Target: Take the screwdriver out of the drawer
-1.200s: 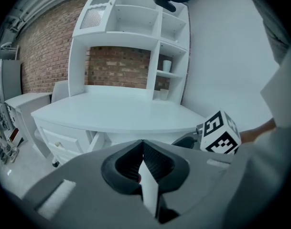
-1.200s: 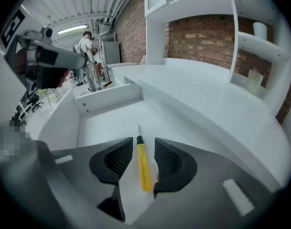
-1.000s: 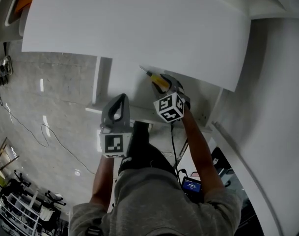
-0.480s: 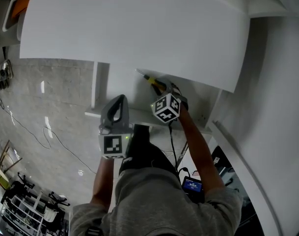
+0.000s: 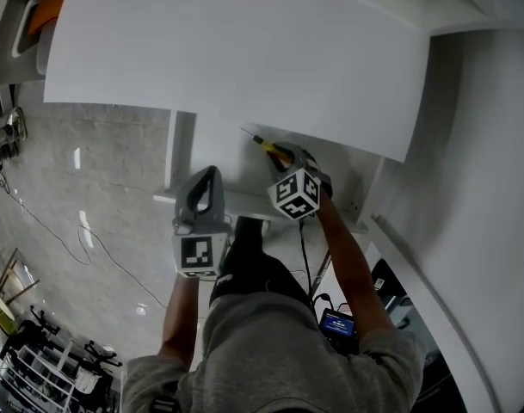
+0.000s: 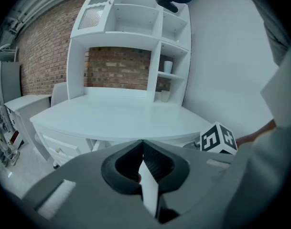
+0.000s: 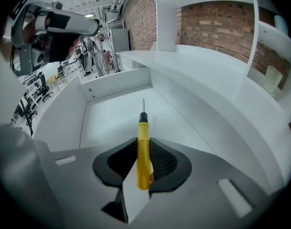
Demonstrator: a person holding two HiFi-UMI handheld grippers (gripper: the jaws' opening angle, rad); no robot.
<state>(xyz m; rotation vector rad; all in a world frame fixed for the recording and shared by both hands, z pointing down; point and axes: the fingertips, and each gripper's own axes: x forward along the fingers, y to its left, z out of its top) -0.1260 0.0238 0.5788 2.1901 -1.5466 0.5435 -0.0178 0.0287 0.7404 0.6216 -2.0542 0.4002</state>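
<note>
The screwdriver (image 7: 143, 147) has a yellow handle, a black collar and a thin metal shaft. My right gripper (image 7: 143, 141) is shut on its handle, and the shaft points forward over the open white drawer (image 7: 112, 123). In the head view the screwdriver (image 5: 266, 144) sticks out of the right gripper (image 5: 283, 155) just below the desk top's edge, above the drawer (image 5: 231, 157). My left gripper (image 5: 206, 179) hovers at the drawer's front, left of the right one. In its own view the left gripper (image 6: 143, 143) is shut with nothing in it.
The white desk top (image 5: 244, 50) overhangs the drawer. A white hutch with shelves (image 6: 135, 37) stands on the desk against a brick wall. A white wall (image 5: 485, 188) is close on the right. Cables lie on the pale floor (image 5: 89, 222) to the left.
The right gripper and the screwdriver have shifted only slightly over the drawer. The left gripper has stayed where it was.
</note>
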